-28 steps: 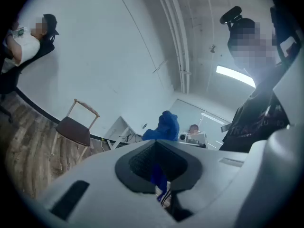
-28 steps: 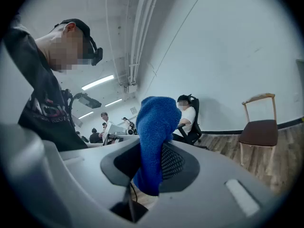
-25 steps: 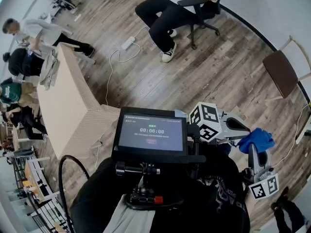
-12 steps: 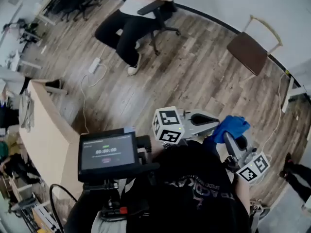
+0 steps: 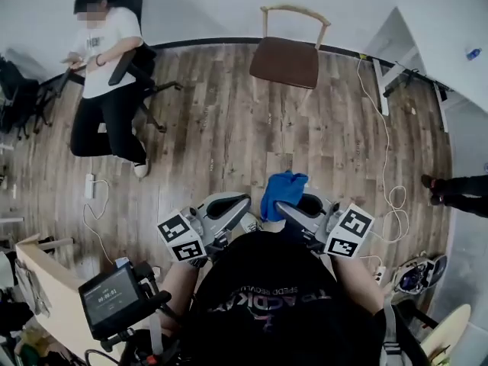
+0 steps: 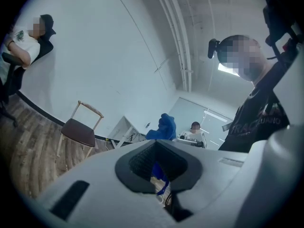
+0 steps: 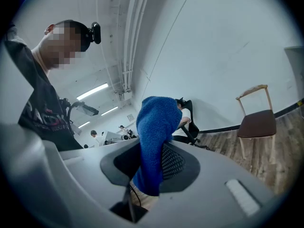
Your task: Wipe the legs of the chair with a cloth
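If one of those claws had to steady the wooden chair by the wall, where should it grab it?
Probably the curved top rail of the chair: it is a slim bar standing free above the seat, so two jaws could close round it. Come from above on the seat side, since the chair's back is turned toward the wall. The seat looks too broad.

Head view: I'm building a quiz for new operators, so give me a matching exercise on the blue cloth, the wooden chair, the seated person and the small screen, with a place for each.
Things:
1 blue cloth
2 wooden chair
3 seated person
4 small screen

Places:
A top left of the view
B bottom left of the view
C clamped in the right gripper
D top centre of the view

Pairs: 1-C, 2-D, 3-A, 4-B.
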{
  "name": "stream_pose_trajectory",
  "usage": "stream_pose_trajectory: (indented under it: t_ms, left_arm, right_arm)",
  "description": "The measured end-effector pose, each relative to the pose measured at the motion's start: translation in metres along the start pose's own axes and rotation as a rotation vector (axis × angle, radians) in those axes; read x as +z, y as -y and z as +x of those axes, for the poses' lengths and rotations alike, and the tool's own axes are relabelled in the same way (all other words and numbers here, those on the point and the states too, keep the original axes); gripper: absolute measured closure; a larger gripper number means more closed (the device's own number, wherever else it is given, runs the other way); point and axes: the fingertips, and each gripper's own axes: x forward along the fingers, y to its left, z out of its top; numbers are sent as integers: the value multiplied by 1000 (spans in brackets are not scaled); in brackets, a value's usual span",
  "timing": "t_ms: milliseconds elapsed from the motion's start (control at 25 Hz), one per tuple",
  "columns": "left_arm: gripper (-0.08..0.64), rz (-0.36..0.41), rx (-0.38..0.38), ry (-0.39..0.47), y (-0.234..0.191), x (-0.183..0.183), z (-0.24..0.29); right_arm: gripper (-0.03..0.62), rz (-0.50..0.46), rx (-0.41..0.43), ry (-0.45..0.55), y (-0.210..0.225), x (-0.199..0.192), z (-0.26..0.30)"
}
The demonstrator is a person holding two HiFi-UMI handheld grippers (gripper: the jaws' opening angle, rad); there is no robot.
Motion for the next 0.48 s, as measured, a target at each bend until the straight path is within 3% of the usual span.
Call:
stream_pose_trajectory:
  t_ms: [480]
  left_arm:
    - [561, -16, -7, 0, 1, -8, -6]
  right_arm:
    - [497, 12, -19, 3, 1, -6, 1]
